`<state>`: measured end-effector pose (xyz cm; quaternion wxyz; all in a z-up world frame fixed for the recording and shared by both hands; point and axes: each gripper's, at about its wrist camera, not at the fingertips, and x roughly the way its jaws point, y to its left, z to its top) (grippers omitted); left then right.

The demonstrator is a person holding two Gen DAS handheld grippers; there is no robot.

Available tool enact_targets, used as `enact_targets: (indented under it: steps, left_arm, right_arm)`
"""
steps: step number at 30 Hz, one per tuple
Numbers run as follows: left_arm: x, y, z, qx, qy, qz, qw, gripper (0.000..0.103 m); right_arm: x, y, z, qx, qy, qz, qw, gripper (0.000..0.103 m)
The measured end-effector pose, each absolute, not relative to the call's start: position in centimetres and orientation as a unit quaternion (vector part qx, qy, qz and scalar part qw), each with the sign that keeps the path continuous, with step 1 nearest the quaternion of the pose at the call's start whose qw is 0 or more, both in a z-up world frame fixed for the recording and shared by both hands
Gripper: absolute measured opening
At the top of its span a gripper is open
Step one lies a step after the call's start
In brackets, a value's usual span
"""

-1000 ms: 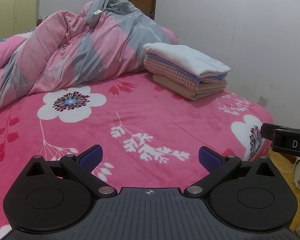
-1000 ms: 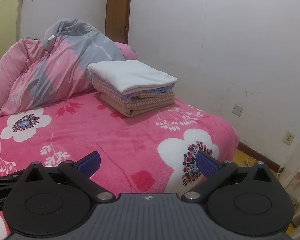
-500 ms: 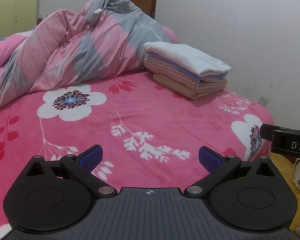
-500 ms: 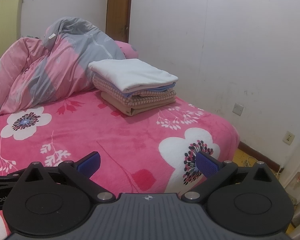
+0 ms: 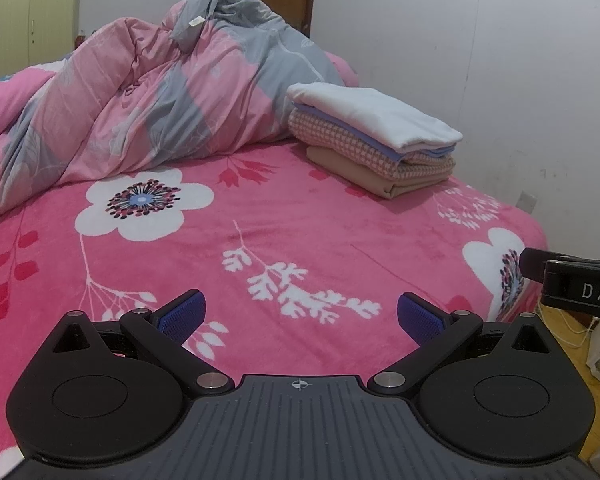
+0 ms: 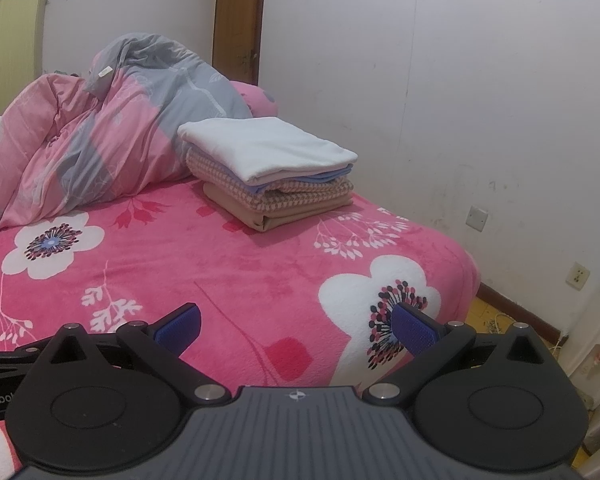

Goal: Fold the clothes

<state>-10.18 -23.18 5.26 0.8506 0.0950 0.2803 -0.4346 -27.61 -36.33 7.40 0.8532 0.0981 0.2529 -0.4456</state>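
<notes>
Nothing has shifted since a second ago: left tool (image 5: 299,314) and right tool (image 6: 296,320) hover wide, empty, above the bed (image 5: 300,220); folded clothes stack (image 5: 374,138) sits beside the crumpled quilt (image 5: 148,104).

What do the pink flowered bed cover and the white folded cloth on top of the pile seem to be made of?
The bed cover looks like plush fleece: its surface is fuzzy and matte, with soft brushed shading. The white cloth on the pile looks like a smooth knit or cotton, matte, with soft rounded fold edges; the exact fibre cannot be told.
</notes>
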Motion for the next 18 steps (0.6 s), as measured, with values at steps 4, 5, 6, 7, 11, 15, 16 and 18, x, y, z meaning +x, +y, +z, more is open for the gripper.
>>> enact_targets:
  steps: [4,5,6,7,11,15,16,18]
  left_arm:
    - [-10.19,-23.18,5.27,0.095,0.281,-0.434,0.851,0.103]
    - [-10.19,-23.19,5.27,0.095,0.281,-0.434,0.851,0.103]
    - [-10.18,-23.17,5.27,0.095,0.281,-0.434,0.851,0.103]
    - [-10.17,-23.16,5.26,0.095,0.281,-0.434,0.851,0.103]
    - [-10.12,-23.10,5.24,0.095,0.281,-0.435,0.851,0.103]
    - [-10.10,-23.12,5.23,0.096,0.281,-0.434,0.850,0.103]
    - [-10.07,-23.13,5.21,0.096,0.281,-0.434,0.851,0.103]
    - [-10.00,-23.15,5.20,0.096,0.282,-0.433,0.851,0.103]
  right_arm:
    - [-27.57,-36.32,7.34,0.098,0.253,-0.446,0.853,0.103]
    - [-27.55,-36.31,7.30,0.099,0.253,-0.446,0.853,0.103]
    - [-27.54,-36.30,7.27,0.099,0.253,-0.446,0.853,0.103]
    - [-27.53,-36.32,7.27,0.099,0.253,-0.446,0.853,0.103]
    - [-27.46,-36.43,7.27,0.099,0.253,-0.445,0.853,0.103]
    - [-27.40,-36.51,7.26,0.099,0.254,-0.444,0.853,0.103]
    - [-27.39,-36.51,7.25,0.099,0.254,-0.444,0.853,0.103]
    - [-27.38,-36.51,7.24,0.099,0.254,-0.444,0.853,0.103]
